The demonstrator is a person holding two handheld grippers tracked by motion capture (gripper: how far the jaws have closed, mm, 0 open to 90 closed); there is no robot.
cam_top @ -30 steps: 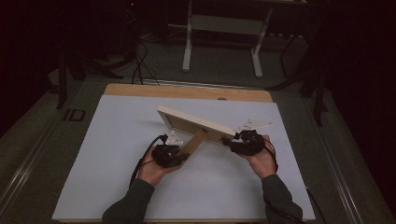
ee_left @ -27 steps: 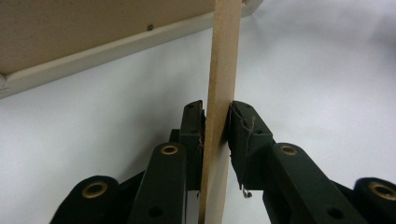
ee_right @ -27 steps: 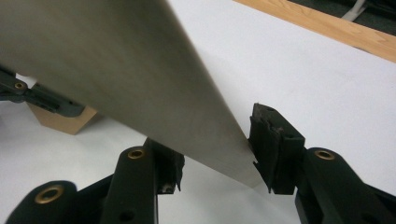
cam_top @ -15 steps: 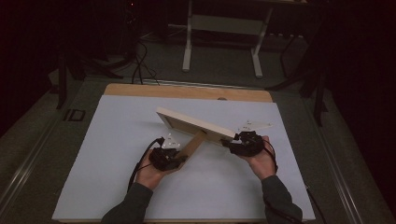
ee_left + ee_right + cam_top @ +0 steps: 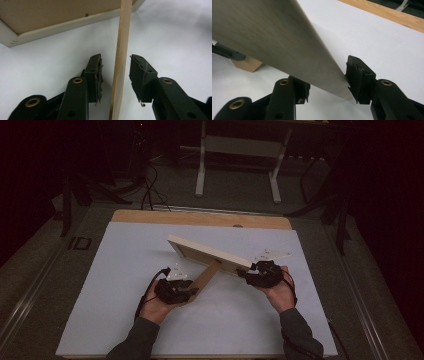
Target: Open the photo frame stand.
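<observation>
Scene: a person at a white-covered table (image 5: 125,320) sets up a picture frame (image 5: 210,252), tilted, its back facing them.
Right gripper (image 5: 252,275): clamped on the frame's lower corner, apparently to steady it while the prop is set.
Left gripper (image 5: 186,292): jaws parted either side of the wooden easel stand (image 5: 120,67), pads clear of it, seemingly letting it bear the load.
Stand: slants from the frame's back to the table near the left hand.
Change: a second ago the left jaws stood narrower on the stand; they have just been opening. The frame has not shifted.
</observation>
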